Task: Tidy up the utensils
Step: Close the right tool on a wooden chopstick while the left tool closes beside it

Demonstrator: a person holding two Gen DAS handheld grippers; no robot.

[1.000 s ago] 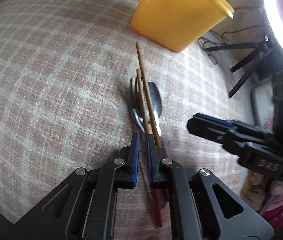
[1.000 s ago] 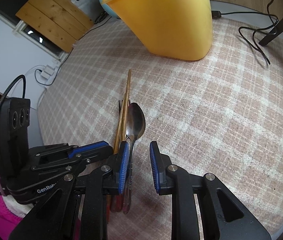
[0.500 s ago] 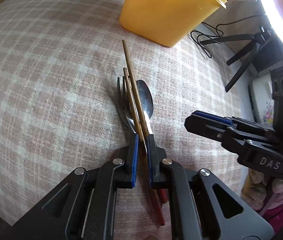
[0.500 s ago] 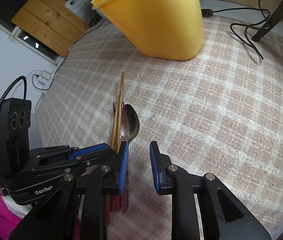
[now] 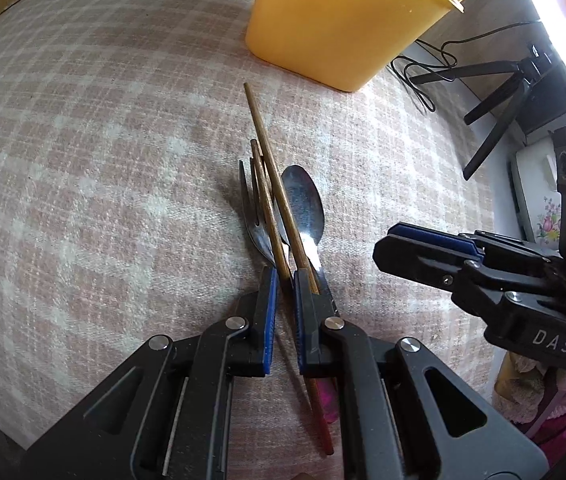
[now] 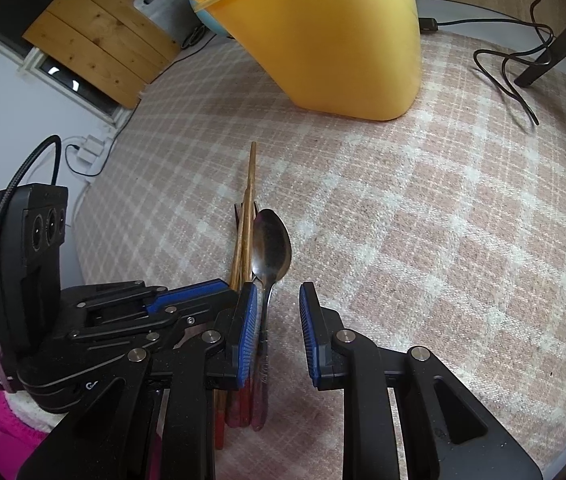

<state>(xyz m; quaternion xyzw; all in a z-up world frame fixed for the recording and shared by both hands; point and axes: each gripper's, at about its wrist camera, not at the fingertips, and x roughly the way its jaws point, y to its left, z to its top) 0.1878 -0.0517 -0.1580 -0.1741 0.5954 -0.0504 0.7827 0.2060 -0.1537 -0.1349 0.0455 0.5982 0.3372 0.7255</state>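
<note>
Open checked cloth point(image 5: 83, 160) lay left of the utensils; the yellow tub point(image 5: 343, 20) stood far. Left tongs point(image 5: 283, 280) pinched a chopstick point(image 5: 265, 200); right tongs point(image 6: 279, 300) stood narrowly apart beside the spoon point(image 6: 271, 248).

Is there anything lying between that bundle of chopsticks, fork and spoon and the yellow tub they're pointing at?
Nothing visible. Between the tips of the chopsticks, fork and spoon and the yellow tub lies only bare checked cloth. The left gripper is shut on the chopsticks.
</note>
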